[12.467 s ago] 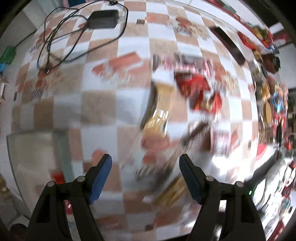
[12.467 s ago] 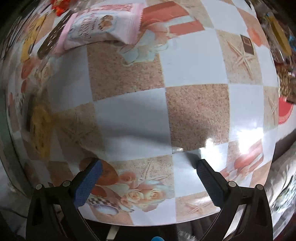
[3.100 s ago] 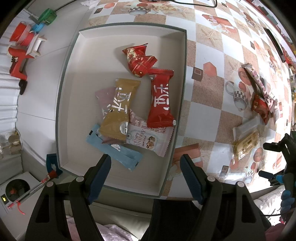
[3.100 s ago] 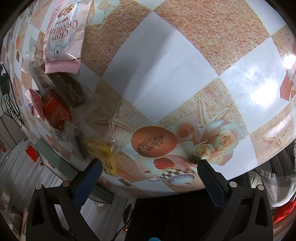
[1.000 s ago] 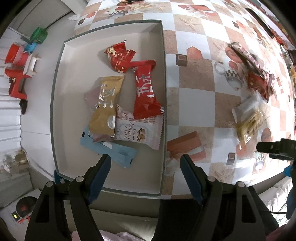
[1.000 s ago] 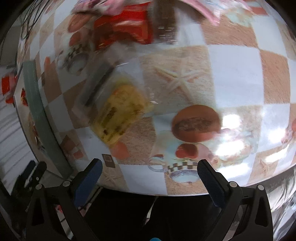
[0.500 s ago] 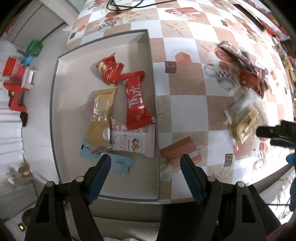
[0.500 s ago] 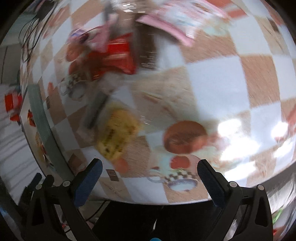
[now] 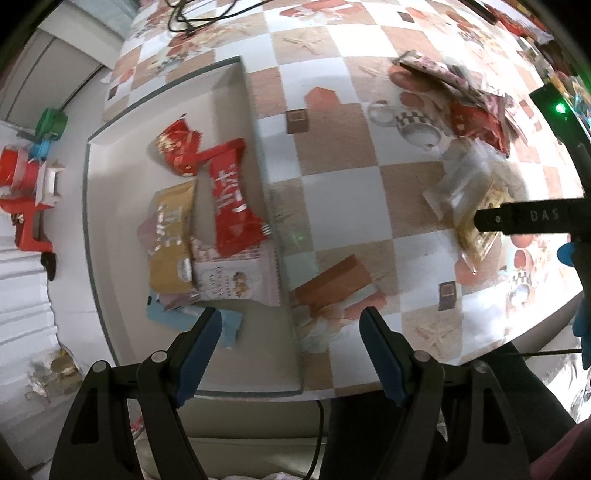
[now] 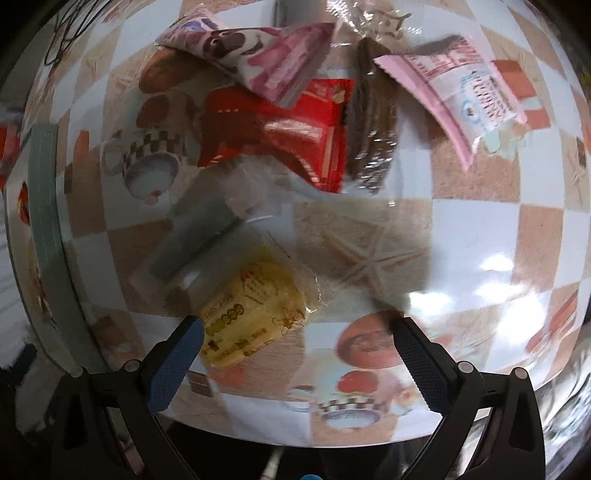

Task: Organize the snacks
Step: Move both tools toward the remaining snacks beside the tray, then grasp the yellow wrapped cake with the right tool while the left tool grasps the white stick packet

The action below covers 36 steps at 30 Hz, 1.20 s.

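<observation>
A shallow white tray [image 9: 110, 229] with a grey-green rim lies at the table's left end and holds several snack packets: a red bar [image 9: 231, 199], a gold one [image 9: 171, 236], a pink-white cookie pack [image 9: 236, 282]. My left gripper [image 9: 290, 332] hangs open above the tray's right wall, nothing between its fingers. On the checkered cloth a yellow snack in a clear wrapper [image 10: 251, 314] lies just ahead of my open right gripper [image 10: 295, 338], close to its left finger. Beyond it lie a red packet [image 10: 280, 129], a dark biscuit pack [image 10: 373, 122] and two pink packs. The right gripper's body [image 9: 532, 218] shows over the yellow snack [image 9: 476, 236].
Red and green tools [image 9: 26, 177] lie on the white surface left of the tray. A black cable [image 9: 207, 11] runs across the far table. The table's near edge [image 9: 369, 391] is just below both grippers. More goods line the far right edge.
My right gripper has slid toward the yellow snack, which now lies lower in its view, near the left finger. The left view has shifted so the tray sits further left.
</observation>
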Each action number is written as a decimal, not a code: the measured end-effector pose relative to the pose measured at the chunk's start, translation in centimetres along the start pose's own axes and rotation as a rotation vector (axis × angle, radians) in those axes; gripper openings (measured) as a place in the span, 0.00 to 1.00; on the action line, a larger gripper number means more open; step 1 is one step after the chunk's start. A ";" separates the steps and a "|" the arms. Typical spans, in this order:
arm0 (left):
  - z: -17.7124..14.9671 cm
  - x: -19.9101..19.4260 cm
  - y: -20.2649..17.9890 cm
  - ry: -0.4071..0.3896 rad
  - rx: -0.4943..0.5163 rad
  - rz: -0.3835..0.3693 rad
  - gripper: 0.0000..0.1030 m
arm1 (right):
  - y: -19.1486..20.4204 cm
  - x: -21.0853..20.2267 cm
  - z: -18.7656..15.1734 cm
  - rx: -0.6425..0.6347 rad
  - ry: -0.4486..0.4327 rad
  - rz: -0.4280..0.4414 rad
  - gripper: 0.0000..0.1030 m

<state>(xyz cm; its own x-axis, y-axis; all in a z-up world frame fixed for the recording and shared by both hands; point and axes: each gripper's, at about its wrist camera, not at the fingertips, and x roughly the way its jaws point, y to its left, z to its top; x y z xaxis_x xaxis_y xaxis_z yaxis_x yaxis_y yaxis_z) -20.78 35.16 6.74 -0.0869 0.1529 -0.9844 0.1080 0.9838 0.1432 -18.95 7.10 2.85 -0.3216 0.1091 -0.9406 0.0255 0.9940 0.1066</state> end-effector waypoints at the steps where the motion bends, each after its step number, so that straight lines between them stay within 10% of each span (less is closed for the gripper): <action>1: 0.2 0.0 -0.4 -0.001 0.007 -0.002 0.78 | 0.0 0.0 -0.5 -0.009 -0.005 -0.009 1.00; 23: 9.3 1.4 -14.2 -0.052 0.243 -0.072 0.78 | -10.5 -2.1 -5.8 0.048 -0.046 -0.062 1.00; 36: 13.7 4.6 -10.1 -0.001 -0.006 -0.046 0.82 | -10.2 -0.8 -9.5 0.041 -0.018 -0.012 1.00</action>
<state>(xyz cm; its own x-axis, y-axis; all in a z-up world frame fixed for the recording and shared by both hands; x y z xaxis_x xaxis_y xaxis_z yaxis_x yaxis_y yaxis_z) -8.75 24.65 -0.63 -0.0909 0.1075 -0.9900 0.0980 0.9903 0.0985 -27.98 -3.21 5.61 -0.3053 0.0973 -0.9473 0.0606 0.9947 0.0827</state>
